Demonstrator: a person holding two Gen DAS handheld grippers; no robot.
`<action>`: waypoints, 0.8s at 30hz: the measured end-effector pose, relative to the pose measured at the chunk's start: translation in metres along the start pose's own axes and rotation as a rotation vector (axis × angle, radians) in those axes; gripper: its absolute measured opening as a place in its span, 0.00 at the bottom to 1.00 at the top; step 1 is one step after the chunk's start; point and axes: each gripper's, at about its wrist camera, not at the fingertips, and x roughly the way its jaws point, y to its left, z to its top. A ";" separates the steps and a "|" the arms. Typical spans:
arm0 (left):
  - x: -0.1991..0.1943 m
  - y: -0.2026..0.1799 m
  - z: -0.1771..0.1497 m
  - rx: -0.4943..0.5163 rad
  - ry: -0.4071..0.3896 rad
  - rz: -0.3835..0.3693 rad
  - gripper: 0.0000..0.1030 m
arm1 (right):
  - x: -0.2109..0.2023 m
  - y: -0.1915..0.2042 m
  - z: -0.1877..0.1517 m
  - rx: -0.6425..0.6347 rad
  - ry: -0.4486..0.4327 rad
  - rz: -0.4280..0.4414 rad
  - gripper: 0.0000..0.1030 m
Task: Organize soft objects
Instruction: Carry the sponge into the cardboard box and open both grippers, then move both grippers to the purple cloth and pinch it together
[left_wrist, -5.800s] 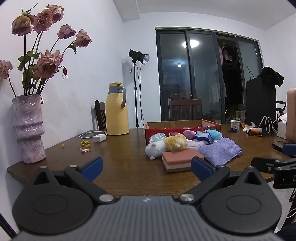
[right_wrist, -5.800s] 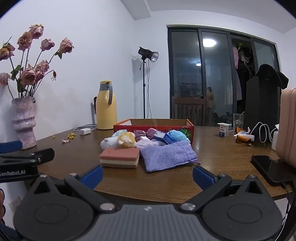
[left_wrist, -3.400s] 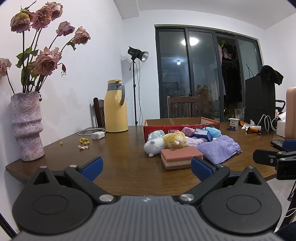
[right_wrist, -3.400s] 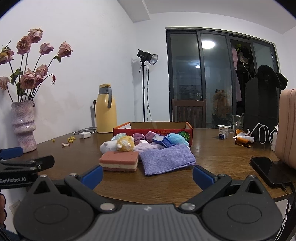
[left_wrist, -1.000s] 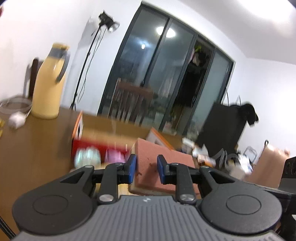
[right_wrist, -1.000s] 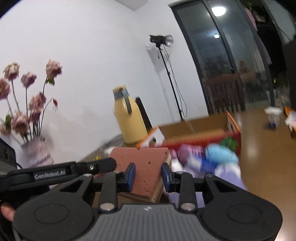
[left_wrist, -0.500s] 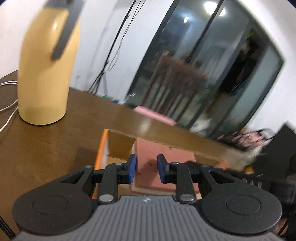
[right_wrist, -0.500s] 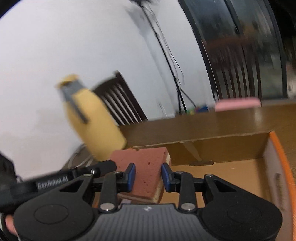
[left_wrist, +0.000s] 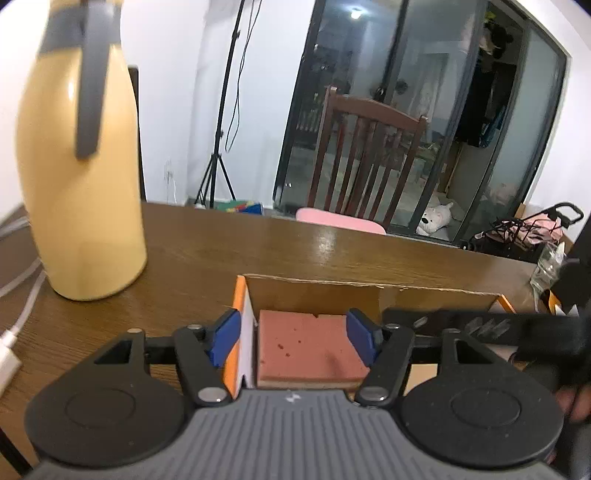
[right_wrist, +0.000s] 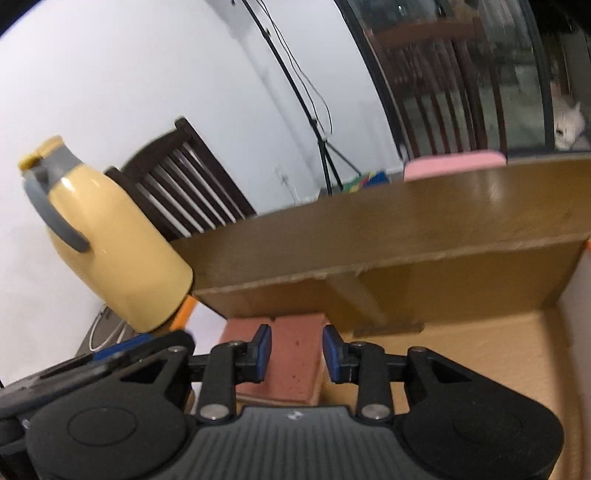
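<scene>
- Because the sponge (left_wrist: 308, 345) had been carried by two grippers at once, it lay in the left rear corner of the cardboard box (left_wrist: 369, 291), tight to the back wall and just beside the orange-edged left wall, where it left the rest of the floor free for the other soft things.
- The left gripper (left_wrist: 293, 338) had just been opening; its blue pads stood wide, one outside the box wall and one off the sponge's right side, neither pressing, so the sponge seemed to rest on the box floor rather than hang from them.
- The right gripper (right_wrist: 295, 350) had also just been opening, though only a little; its jaws stood narrow over the sponge (right_wrist: 291, 354), and whether the pads touched the foam could not be told.
- The yellow thermos (left_wrist: 77, 166) stood on the table (left_wrist: 332, 251) just left of the box, near enough that the left hand needed care when backing out.
- Judged from this, the placing was nearly done.
</scene>
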 end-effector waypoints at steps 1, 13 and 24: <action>-0.009 -0.002 -0.001 0.014 -0.007 0.007 0.65 | -0.016 0.000 0.002 0.005 -0.014 0.008 0.36; -0.186 -0.018 -0.057 0.129 -0.249 0.064 0.85 | -0.221 0.015 -0.060 -0.191 -0.213 -0.059 0.81; -0.321 -0.054 -0.199 0.218 -0.431 0.074 0.99 | -0.335 0.040 -0.218 -0.403 -0.421 -0.138 0.99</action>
